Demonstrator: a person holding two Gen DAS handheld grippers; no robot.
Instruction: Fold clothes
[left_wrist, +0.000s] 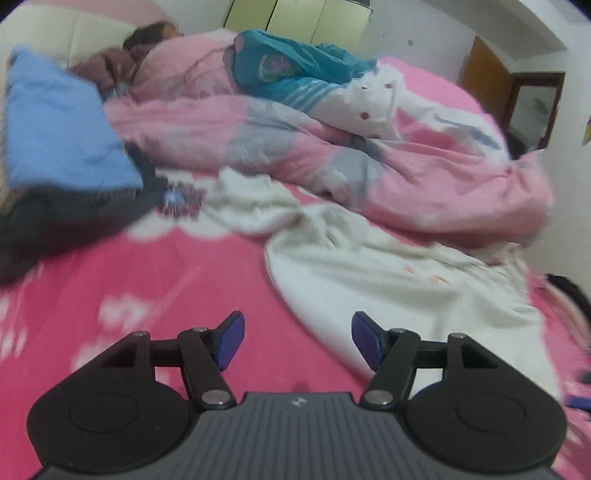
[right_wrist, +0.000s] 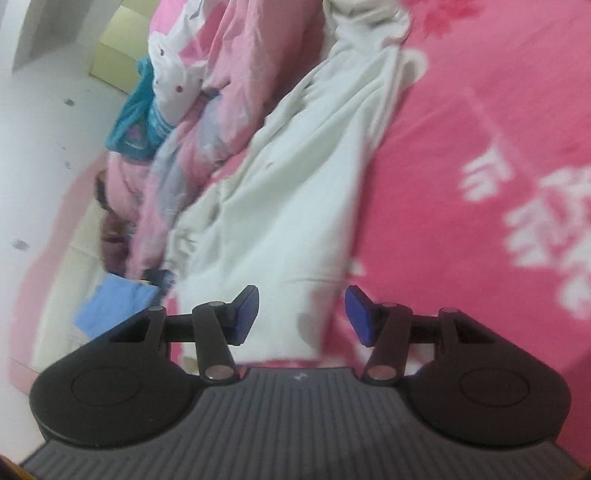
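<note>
While both grippers, left (left_wrist: 297, 339) and right (right_wrist: 301, 314), hover spread and empty, the white garment (left_wrist: 388, 266) lies rumpled, unfolded, on the pink bed (left_wrist: 166, 280). Judged: a grasp is pending, needing 2 edge pinches.

I see a hot-pink bed sheet (left_wrist: 147, 280) with white flower prints, and on it a plain cream-white garment (left_wrist: 388, 266) carrying a few tiny orange marks. Toward the bed's far edge lies a quilt (left_wrist: 295, 147) patched pink, grey-blue and white, a teal cloth (left_wrist: 295, 70), and a light-blue pillow (left_wrist: 59, 129). My grippers' pads (right_wrist: 246, 314) are dark blue.
</note>
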